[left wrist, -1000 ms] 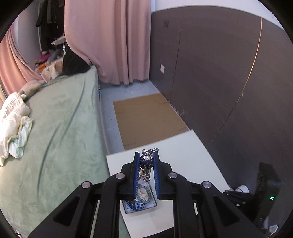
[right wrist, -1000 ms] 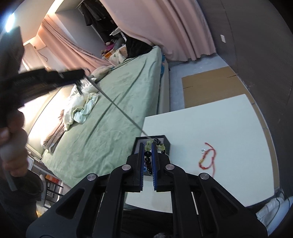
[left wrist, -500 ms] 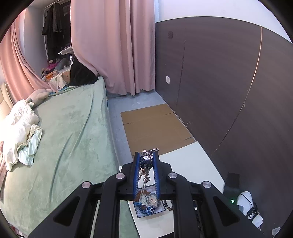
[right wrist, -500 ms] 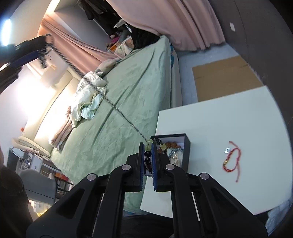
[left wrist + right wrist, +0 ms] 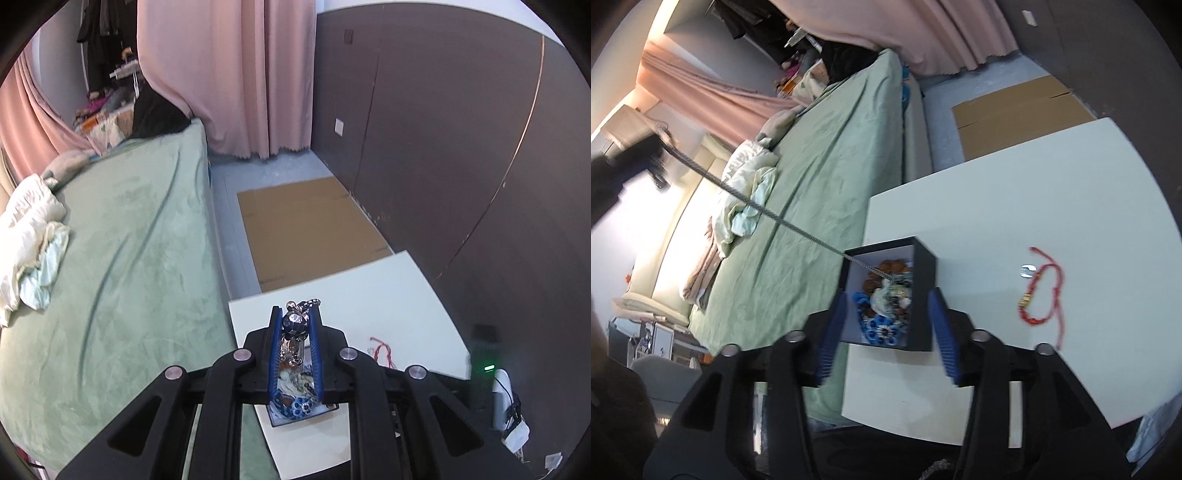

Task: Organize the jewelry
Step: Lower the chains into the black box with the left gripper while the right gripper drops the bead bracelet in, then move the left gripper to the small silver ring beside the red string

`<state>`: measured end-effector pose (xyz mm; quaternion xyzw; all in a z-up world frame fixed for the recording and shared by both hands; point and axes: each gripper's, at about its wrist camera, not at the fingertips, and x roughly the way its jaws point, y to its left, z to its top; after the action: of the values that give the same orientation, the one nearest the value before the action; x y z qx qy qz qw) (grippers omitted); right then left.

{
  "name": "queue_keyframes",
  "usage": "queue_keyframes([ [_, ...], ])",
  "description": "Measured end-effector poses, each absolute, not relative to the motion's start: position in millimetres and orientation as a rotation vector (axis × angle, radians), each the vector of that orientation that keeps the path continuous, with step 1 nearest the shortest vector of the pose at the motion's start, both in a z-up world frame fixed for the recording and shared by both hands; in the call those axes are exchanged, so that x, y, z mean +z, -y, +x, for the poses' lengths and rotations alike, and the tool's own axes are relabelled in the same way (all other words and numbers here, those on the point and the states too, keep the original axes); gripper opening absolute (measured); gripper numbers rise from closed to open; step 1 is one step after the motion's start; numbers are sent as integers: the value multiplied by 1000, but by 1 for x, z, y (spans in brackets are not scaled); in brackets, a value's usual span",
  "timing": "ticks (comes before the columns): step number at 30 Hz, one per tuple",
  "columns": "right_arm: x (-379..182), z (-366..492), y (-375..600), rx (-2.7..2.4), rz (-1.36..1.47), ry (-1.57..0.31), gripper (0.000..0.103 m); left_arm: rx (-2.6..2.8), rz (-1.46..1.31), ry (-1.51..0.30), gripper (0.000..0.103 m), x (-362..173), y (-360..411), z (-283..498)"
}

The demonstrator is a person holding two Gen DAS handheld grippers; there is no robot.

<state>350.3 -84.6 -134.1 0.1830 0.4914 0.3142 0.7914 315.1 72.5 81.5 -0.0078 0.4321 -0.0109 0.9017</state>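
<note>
Gaping wide above the black jewelry box (image 5: pixel 921 295) at the white counter (image 5: pixel 1052 206) edge, the right tool (image 5: pixel 886 328) holds nothing, while the left tool (image 5: pixel 295 325) clamps a silver pendant chain (image 5: pixel 768 212) running from the box, red bracelet (image 5: pixel 1043 291) beyond.

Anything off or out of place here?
Yes. A chain runs taut from the left gripper into the box, only partly stowed. A red bracelet and a small silver piece lie loose on the table, outside the box.
</note>
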Motion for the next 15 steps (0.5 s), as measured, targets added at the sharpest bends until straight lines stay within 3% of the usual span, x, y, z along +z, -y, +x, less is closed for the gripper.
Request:
queue_keyframes([
  [3, -136, 347, 100, 656, 406, -1051, 55, -33, -37, -945, 13, 53, -72, 322],
  [5, -138, 343, 111, 641, 414, -1043, 62, -27, -30, -979, 18, 31, -70, 327],
  [6, -138, 341, 114, 632, 418, -1037, 65, -13, -19, -993, 41, 21, -69, 327],
  [8, -141, 337, 127, 608, 430, -1023, 70, -6, -17, -984, 71, 3, -66, 327],
  [13, -149, 333, 150, 563, 456, -1019, 70, -32, -23, -1037, 70, -37, -55, 329],
  [15, -152, 331, 160, 546, 472, -1017, 70, -47, -14, -1047, 74, -48, -46, 330],
])
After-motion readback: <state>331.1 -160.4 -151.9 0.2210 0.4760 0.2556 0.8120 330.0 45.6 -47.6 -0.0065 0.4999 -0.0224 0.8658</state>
